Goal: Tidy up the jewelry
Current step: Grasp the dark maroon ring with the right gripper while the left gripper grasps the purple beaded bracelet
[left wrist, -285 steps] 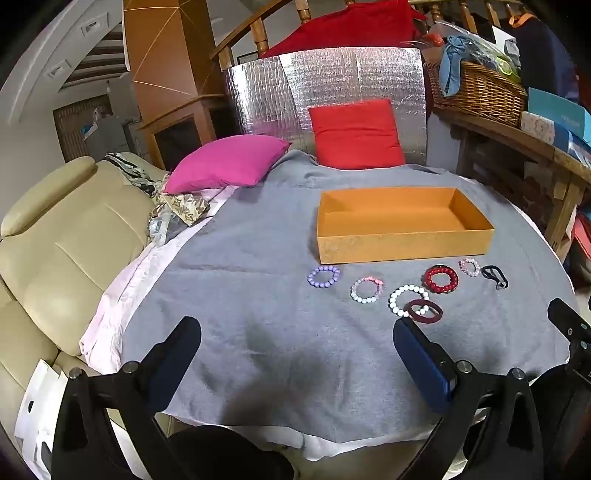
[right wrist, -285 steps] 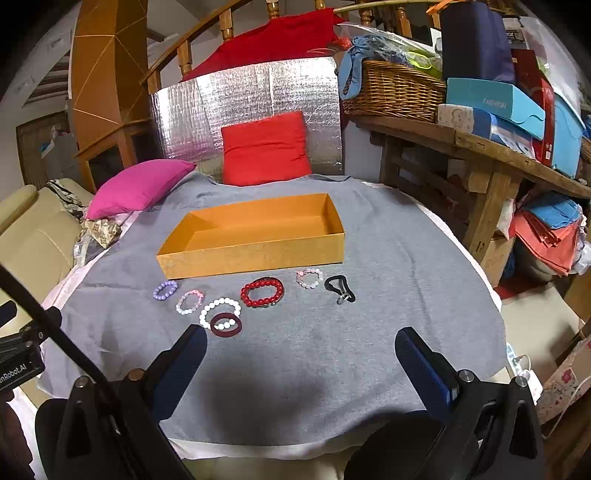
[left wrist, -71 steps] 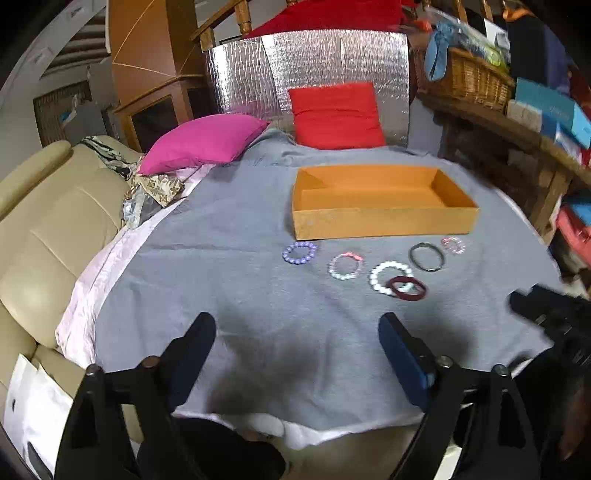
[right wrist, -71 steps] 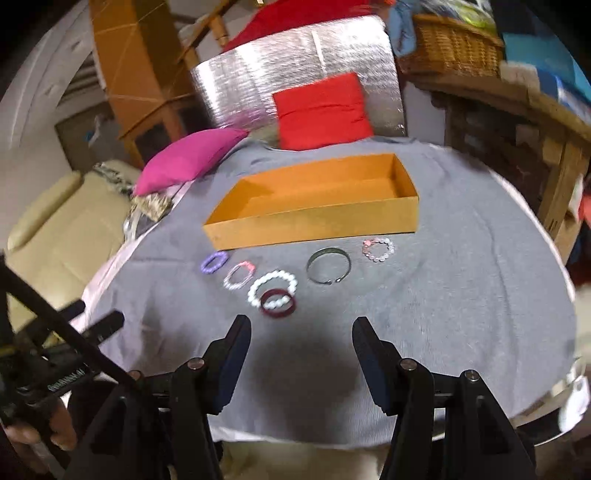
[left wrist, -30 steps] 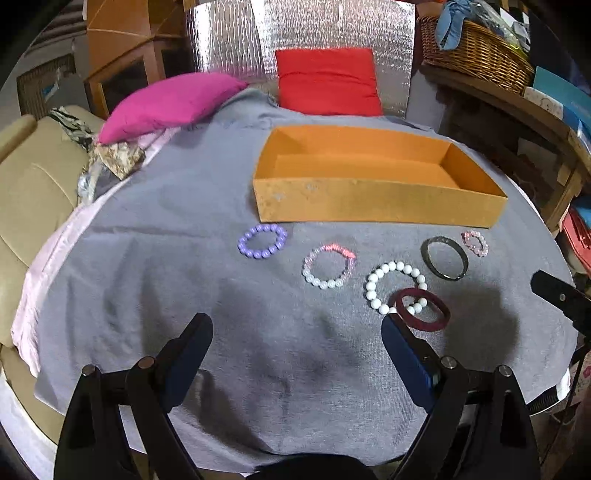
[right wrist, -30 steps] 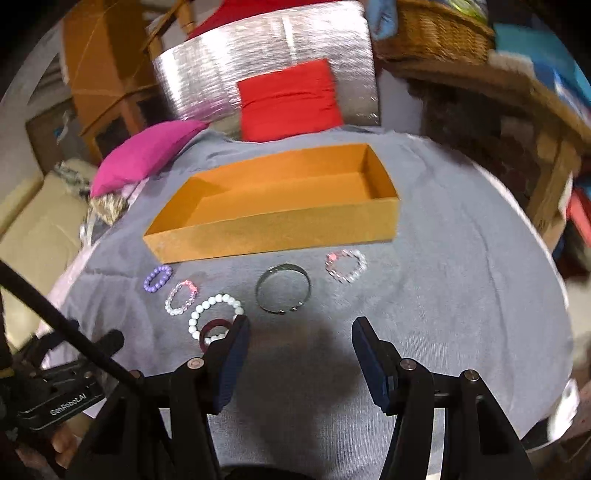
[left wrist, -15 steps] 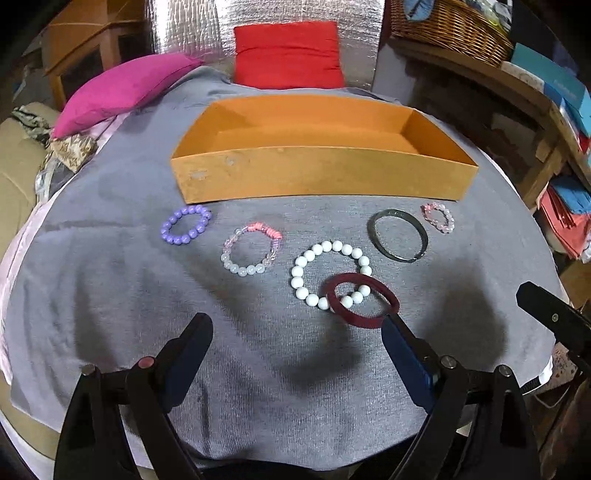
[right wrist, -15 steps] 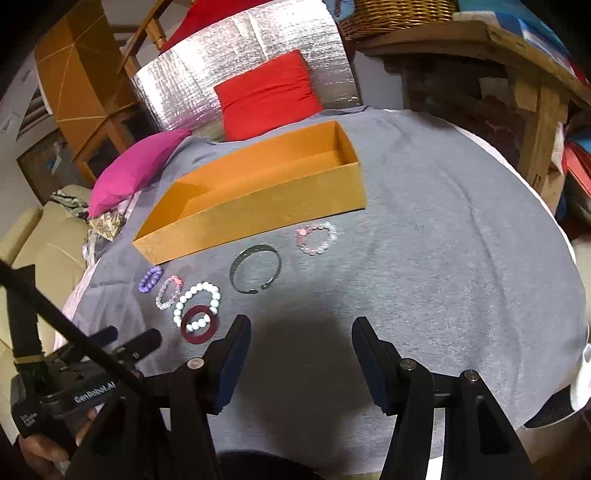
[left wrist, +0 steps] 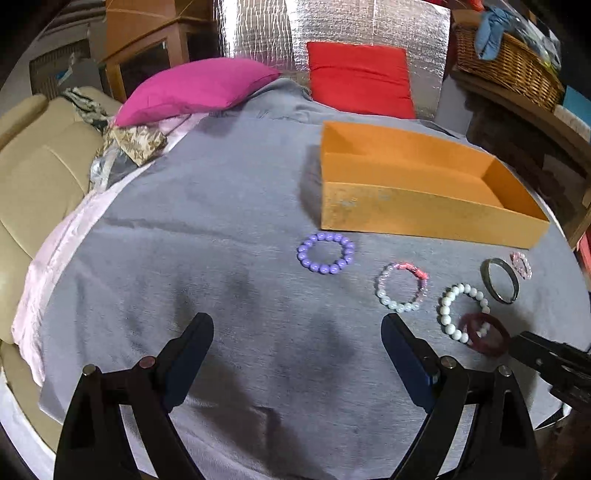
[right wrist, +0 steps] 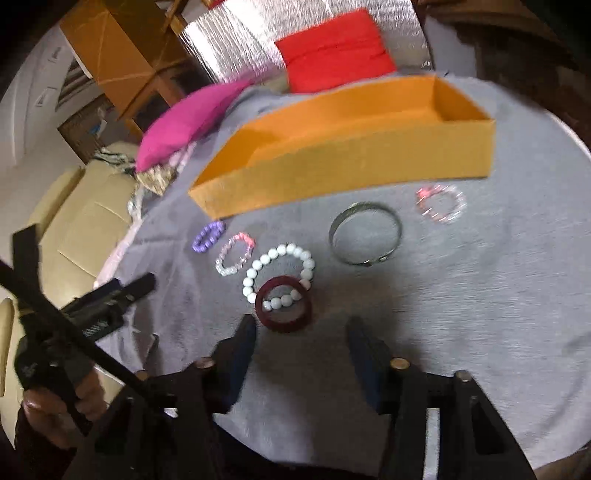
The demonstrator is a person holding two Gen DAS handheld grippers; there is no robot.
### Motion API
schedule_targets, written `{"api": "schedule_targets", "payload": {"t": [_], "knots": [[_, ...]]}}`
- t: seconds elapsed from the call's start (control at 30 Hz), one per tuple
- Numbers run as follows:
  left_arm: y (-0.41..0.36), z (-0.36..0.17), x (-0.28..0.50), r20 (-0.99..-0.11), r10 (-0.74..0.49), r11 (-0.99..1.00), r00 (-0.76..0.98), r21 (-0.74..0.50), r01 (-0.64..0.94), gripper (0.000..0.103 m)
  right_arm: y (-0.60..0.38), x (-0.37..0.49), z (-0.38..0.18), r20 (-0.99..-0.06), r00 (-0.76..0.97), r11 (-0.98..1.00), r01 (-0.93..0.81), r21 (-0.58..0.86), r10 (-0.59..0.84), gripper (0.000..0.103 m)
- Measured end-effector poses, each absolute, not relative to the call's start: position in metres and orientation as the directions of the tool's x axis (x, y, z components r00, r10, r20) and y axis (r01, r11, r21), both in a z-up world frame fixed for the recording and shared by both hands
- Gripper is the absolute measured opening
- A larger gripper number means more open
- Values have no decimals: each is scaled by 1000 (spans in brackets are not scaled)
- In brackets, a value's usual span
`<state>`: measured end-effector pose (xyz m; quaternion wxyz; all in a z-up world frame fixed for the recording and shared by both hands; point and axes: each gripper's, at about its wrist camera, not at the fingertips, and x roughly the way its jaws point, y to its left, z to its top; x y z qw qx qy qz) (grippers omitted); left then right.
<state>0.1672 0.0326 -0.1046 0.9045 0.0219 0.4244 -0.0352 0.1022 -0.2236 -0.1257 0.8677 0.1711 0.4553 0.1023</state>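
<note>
Grey knit cloth [left wrist: 229, 229] covers a round table, with a cream leather sofa [left wrist: 33, 177] at one side and a quilted silver panel [left wrist: 362, 26] behind. Right gripper [right wrist: 301, 338]: its fingers have just been closing and stand partly apart over bare cloth, nothing between them, the tips just short of a dark red bangle [right wrist: 283, 304]. That smooth, solid ring overlaps a white bead bracelet [right wrist: 279, 271]. Beyond lie a thin metal bangle [right wrist: 365, 233] and a small pink crystal bracelet [right wrist: 440, 204]; to the side, a clear-and-pink bead bracelet [right wrist: 235, 254] and a purple bead bracelet [right wrist: 208, 236]. Left gripper [left wrist: 297, 336]: fingers wide apart, holding nothing, over cloth short of the purple beads. An open orange cardboard box [left wrist: 424, 214], rectangular and shallow, stands behind the row of jewelry. Magenta cushion [left wrist: 195, 88] and red cushion [left wrist: 358, 81] rest at the far edge; a wicker basket [left wrist: 506, 66] sits on a wooden shelf
</note>
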Motion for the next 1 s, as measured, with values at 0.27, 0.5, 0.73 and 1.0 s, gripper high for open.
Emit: {"api": "schedule_targets", "payload": {"t": [0.27, 0.5, 0.73, 1.0], "knots": [[28, -111, 176, -759, -141, 985, 635, -45, 165, 92, -211, 118, -142, -785, 554, 936, 31, 350, 275, 10], [45, -120, 193, -774, -137, 990, 619, -86, 111, 79, -216, 109, -137, -758, 588, 926, 39, 376, 283, 8], [52, -125, 232, -790, -144, 989, 597, -101, 104, 72, -222, 100, -143, -714, 602, 880, 37, 473, 358, 8], [29, -149, 273, -837, -122, 989, 534, -57, 137, 72, -230, 96, -146, -698, 605, 860, 41, 508, 383, 8]]}}
